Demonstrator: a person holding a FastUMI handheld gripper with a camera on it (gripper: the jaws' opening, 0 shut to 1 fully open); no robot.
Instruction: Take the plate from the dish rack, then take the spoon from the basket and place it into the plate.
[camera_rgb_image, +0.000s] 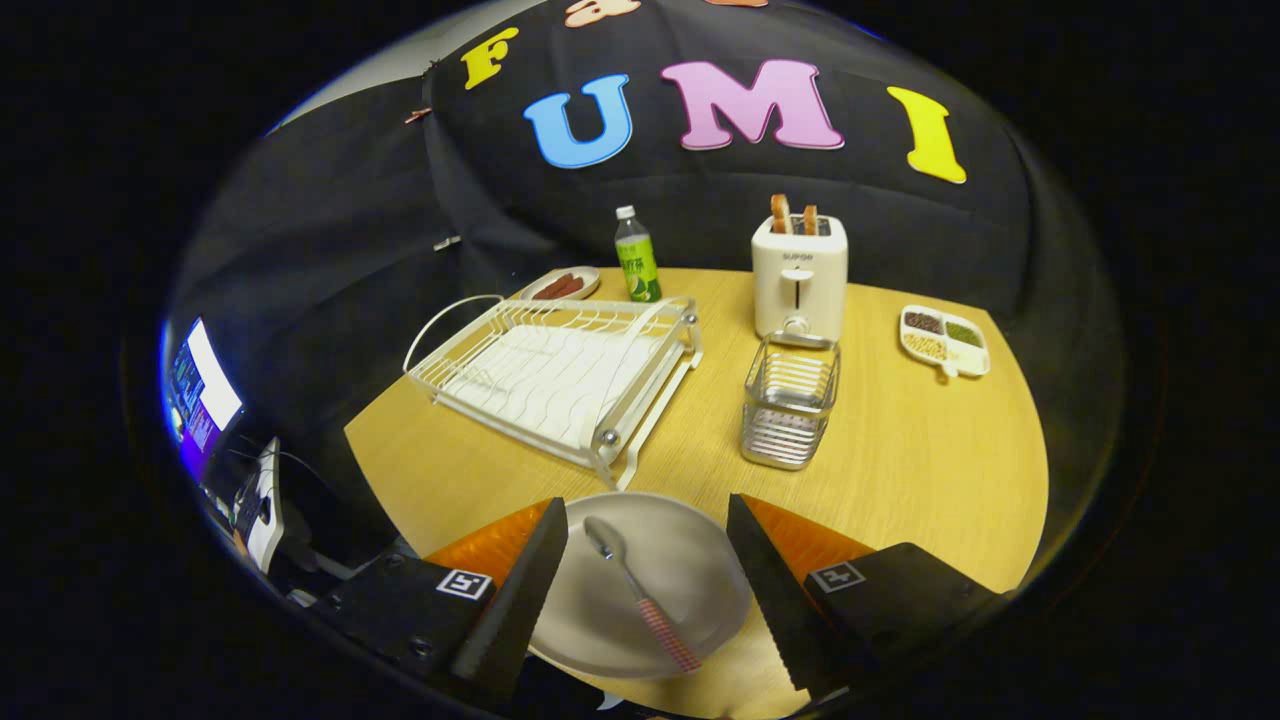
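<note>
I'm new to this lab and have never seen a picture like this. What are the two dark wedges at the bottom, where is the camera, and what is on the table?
The camera rides on a hand-held gripper and looks forward along its two fingers, the dark wedges. They are open and hold nothing. Between them a plate lies on the wooden table, with a spoon on it. Beyond stand a white dish rack, a metal basket, a toaster, a green bottle, a small dish and a divided tray.

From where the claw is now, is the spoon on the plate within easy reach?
Probably yes: the claw is open, and the spoon lies on the plate between its fingers, with nothing over it.
</note>
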